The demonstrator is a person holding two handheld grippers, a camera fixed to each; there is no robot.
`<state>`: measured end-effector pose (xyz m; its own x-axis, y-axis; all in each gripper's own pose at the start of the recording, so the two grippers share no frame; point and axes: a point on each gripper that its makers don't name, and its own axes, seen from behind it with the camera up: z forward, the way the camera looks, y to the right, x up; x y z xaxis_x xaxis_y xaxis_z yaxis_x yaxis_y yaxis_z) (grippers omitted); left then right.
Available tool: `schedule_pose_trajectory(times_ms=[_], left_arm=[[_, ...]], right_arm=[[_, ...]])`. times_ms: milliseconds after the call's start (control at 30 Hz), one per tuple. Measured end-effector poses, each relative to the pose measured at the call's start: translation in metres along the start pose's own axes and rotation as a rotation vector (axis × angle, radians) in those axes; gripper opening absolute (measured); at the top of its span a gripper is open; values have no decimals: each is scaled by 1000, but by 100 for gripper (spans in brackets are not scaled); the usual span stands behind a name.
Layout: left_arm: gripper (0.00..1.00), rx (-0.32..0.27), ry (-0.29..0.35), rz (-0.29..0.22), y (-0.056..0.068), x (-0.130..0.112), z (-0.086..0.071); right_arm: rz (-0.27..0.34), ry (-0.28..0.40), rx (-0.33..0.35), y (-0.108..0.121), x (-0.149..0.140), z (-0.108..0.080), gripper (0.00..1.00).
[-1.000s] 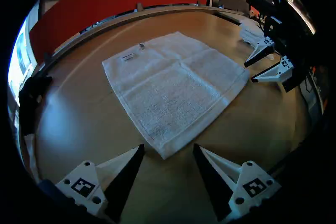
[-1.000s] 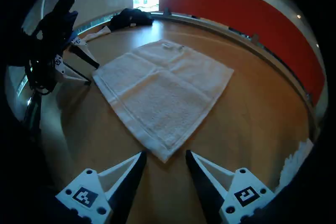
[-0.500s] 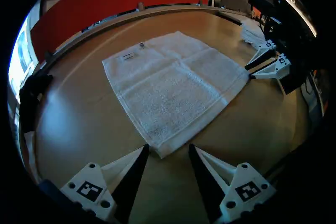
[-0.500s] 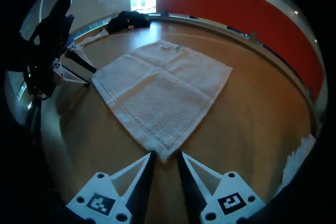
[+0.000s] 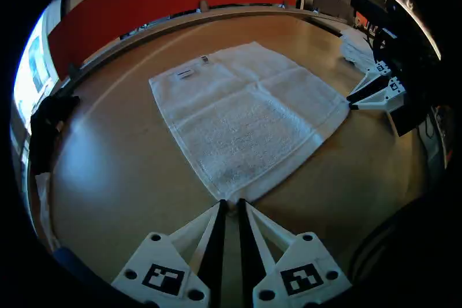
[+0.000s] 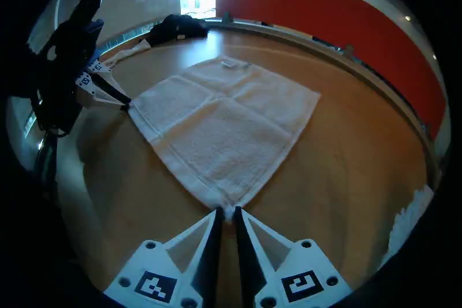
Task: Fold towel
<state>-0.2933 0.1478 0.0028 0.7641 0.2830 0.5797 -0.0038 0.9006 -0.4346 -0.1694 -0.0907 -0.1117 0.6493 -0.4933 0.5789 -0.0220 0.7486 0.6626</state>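
At two neighbouring corners of the towel (image 5: 248,117), left tongs (image 5: 231,204) and right tongs (image 6: 227,212) each pinch cloth on the desk (image 5: 115,152); grasp looks set, next lift both together, fold across.

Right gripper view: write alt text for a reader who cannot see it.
The right gripper pinches the near corner of a white towel lying flat on a wooden table. At far left, the left gripper pinches another corner.
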Motion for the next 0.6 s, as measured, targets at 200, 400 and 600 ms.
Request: schedule_pose_trajectory(times_ms=[200,400,600], left_arm=[[11,0,5,-11,2,2,-2],[11,-15,12,-37,3,4,-5],[10,-17,18,-41,3,7,-10]], right_arm=[[-2,2,-8,-1,2,-2,13],[12,8,-11,1,3,-6,11],[14,18,-14,1,8,-10,11]])
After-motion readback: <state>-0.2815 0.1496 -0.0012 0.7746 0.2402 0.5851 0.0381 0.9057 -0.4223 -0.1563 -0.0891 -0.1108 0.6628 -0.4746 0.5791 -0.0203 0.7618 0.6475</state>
